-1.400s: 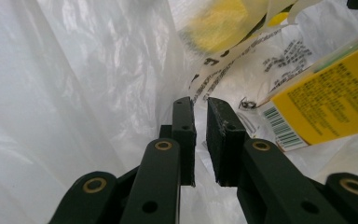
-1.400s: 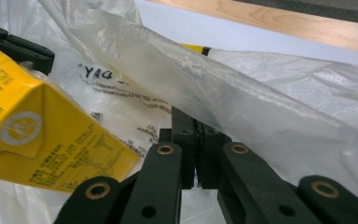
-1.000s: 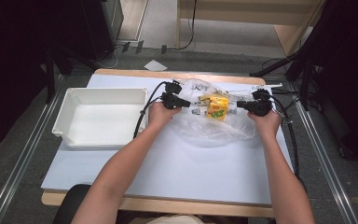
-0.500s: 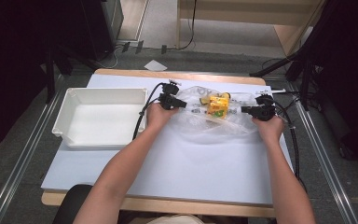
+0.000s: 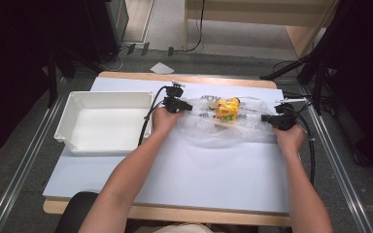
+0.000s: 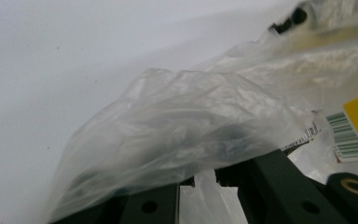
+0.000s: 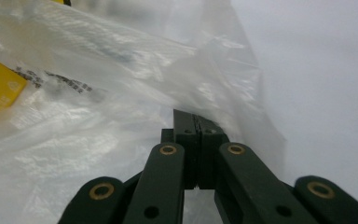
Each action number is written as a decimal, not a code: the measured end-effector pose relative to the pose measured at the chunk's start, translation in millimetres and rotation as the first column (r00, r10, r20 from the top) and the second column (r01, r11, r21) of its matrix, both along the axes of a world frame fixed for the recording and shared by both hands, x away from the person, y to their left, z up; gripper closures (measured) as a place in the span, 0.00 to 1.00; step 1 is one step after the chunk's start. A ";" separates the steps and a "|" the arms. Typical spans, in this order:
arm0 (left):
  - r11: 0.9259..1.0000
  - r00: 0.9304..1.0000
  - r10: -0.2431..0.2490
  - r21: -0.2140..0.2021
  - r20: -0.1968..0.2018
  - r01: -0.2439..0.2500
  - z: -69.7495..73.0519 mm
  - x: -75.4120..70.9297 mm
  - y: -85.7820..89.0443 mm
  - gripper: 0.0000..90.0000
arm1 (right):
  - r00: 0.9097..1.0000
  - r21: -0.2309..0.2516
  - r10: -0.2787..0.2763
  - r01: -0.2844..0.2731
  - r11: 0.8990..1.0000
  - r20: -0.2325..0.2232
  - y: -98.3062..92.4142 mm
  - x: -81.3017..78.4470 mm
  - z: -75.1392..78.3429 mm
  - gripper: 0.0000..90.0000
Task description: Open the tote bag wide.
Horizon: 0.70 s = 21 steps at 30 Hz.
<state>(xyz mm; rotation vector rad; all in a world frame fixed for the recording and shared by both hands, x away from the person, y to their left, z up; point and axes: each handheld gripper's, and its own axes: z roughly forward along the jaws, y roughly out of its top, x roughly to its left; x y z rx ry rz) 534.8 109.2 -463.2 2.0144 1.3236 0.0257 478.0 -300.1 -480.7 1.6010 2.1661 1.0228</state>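
A: Bag [image 5: 233, 127] hides the left gripper [image 5: 188, 105] tips; film is draped over them in the left gripper view. Print on the yellow packet [image 5: 227, 109] inside is too small to read.

B: Grip state?

A: Left gripper looks nearly shut on a fold of the bag, with film between the jaws. Right gripper [image 5: 264, 118] is clenched on the bag's opposite edge, pads together.

B: Orientation?

A: Bag lies flat mid-table [image 5: 175, 179], long axis running left to right between the grippers, and is right of the tray [image 5: 65, 124].

B: Materials?

A: Clear, thin, crinkled plastic, glossy. Tray is white, rigid and rectangular. Table top is matte and pale.
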 end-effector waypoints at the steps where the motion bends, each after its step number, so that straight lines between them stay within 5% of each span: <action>1: 1.000 1.000 0.008 0.000 0.000 -0.008 -0.1 0.3 0.9 0.92 | 1.000 -0.012 -0.007 0.008 1.000 0.005 -1.6 -1.1 0.1 1.00; 12: 0.998 0.999 -0.004 0.060 0.053 0.001 0.8 -2.7 -3.8 0.94 | 0.998 0.018 -0.054 0.053 0.998 0.012 -12.2 -8.2 -2.6 1.00; 19: 0.985 0.990 0.058 0.152 0.129 -0.078 1.8 -3.9 -9.1 0.97 | 0.996 -0.010 -0.089 0.089 0.996 0.031 -16.2 -11.9 -3.1 1.00; 21: 0.986 0.989 0.075 0.138 0.124 -0.092 1.1 -2.7 -7.7 0.97 | 0.994 -0.005 -0.102 0.102 0.995 0.032 -19.3 -13.4 -3.6 1.00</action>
